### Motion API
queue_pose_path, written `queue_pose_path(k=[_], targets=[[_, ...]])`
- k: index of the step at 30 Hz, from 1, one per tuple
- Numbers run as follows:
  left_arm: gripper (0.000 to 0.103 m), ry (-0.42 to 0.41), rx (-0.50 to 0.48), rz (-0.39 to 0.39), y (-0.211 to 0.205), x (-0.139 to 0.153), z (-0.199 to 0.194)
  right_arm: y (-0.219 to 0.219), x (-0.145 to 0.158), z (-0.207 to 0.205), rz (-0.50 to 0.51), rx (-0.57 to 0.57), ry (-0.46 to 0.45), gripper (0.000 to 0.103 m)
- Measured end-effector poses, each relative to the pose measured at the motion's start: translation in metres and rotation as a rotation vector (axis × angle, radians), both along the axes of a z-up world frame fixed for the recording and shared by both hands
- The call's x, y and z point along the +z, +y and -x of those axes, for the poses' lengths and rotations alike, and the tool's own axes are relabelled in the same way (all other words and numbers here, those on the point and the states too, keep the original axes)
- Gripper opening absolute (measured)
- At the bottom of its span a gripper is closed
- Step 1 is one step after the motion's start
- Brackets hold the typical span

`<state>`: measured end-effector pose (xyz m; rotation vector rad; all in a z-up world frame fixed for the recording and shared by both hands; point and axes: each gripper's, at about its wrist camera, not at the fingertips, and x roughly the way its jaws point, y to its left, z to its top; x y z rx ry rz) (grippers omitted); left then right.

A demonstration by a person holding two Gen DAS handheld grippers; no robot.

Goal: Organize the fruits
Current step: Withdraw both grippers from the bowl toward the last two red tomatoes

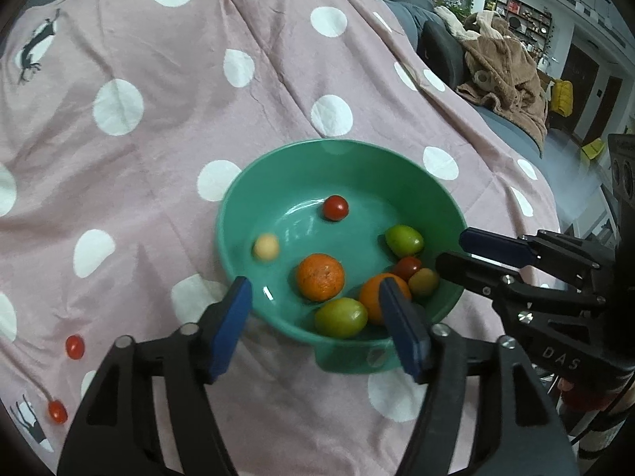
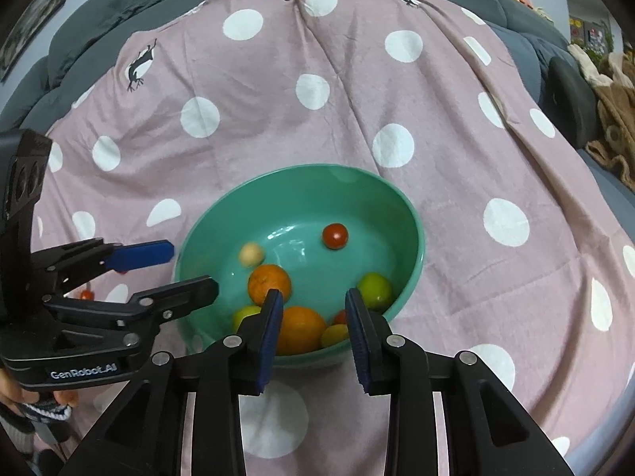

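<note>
- Collecting step well along, by the look of it: most fruit already in the green bowl (image 1: 278, 182), set on the pink spotted cloth (image 1: 158, 79).
- Inside the bowl: two oranges (image 1: 320, 277), two green fruits (image 1: 404, 240), a red cherry tomato (image 1: 335, 207) toward the far side, a pale round fruit (image 1: 266, 247) at the left, plus a small red and a yellowish fruit (image 1: 424, 282) tucked at the right near the rim.
- Pale fruit slightly blurred in both views; possibly rolling, cannot tell for sure.
- Left gripper (image 1: 315, 325) poised over the near rim of the bowl, fingers spread wide, nothing between them.
- Right gripper (image 2: 313, 329) likewise over the near rim from the right side, fingers parted, nothing clamped.
- Two loose tomatoes (image 1: 74, 347) left out on the cloth, well apart from the bowl, at the near left.
- Next move, as a judgement: swing the left gripper to the near left, down over the closer loose tomato, fingers astride it, then a light squeeze.
- Gentle grip needed: small, smooth, round, likely to squirt out or roll on soft wrinkled cloth.
- After that, carry over the rim and release low inside the bowl.
</note>
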<state>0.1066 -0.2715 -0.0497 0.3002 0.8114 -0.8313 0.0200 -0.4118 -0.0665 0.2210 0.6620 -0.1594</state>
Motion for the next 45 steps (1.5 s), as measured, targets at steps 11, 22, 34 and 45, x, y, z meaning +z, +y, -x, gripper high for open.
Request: queue_pose_path(k=[11,22,34,45], targets=[[0.081,0.0,0.126,0.037,0.062,0.01,0.027,0.022,0.012,0.021,-0.016,0.047,-0.025,0.036],[0.082,0.043,0.388,0.014,0.177,-0.012,0.071,0.063,0.01,0.036,-0.027,0.147,-0.01,0.036],[0.082,0.106,0.634,0.045,0.297,-0.027,0.103,0.113,-0.008,0.03,-0.016,0.278,0.063,0.036],[0.081,0.143,0.632,0.142,0.311,-0.03,0.102,0.154,-0.017,0.01,0.016,0.361,0.113,0.036]])
